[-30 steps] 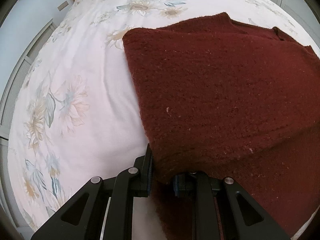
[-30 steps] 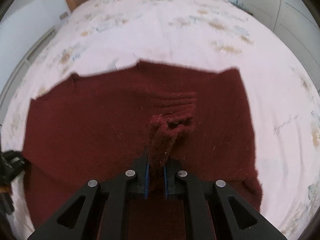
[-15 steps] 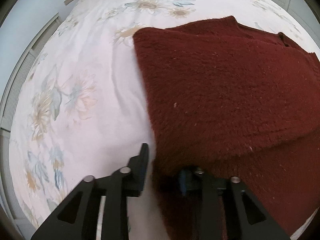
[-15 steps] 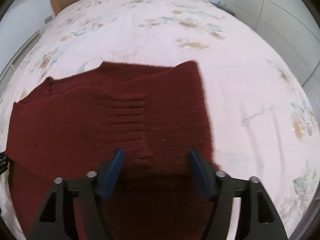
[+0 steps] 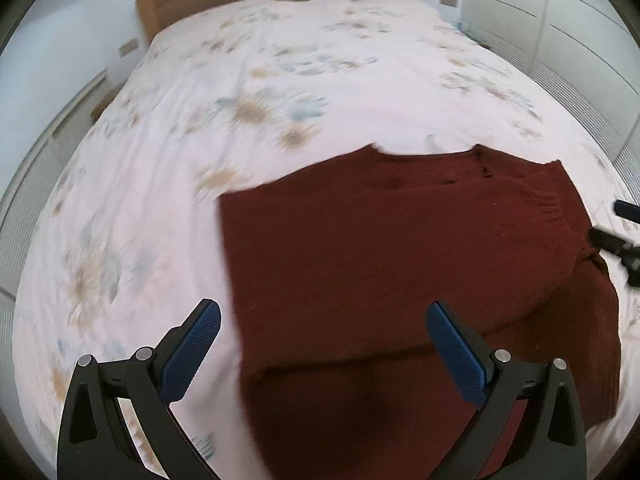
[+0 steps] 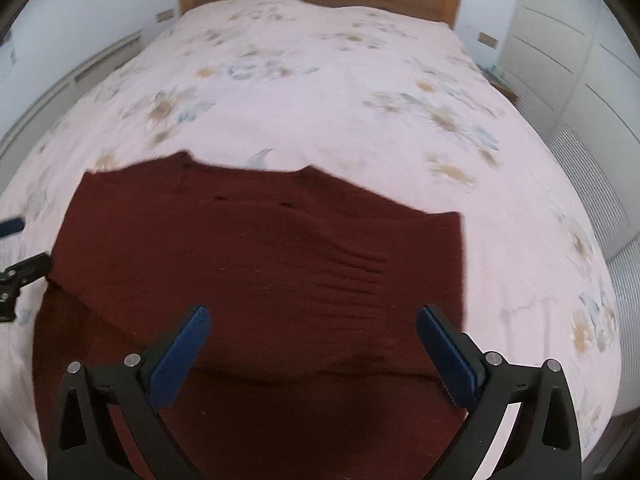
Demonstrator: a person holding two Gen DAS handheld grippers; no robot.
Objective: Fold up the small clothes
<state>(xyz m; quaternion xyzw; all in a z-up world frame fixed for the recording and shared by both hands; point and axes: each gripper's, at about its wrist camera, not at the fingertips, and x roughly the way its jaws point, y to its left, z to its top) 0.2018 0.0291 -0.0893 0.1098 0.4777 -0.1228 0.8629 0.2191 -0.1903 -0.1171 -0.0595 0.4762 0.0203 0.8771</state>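
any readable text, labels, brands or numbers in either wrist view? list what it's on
None readable in either view.
Dark red sweater: no tag or print visible.
Bedspread: floral pattern only, no words.
Wall plates beside the headboard: blank, and blurred.
Wardrobe doors: plain.
Left gripper and right gripper: no markings visible on the blue pads or black frames.

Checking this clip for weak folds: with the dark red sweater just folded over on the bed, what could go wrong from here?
1. The dark red knit sweater has a slanted folded edge, so the next fold may come out skewed.
2. The left gripper and right gripper, jaws opening and empty, hang close above it and could snag the knit.
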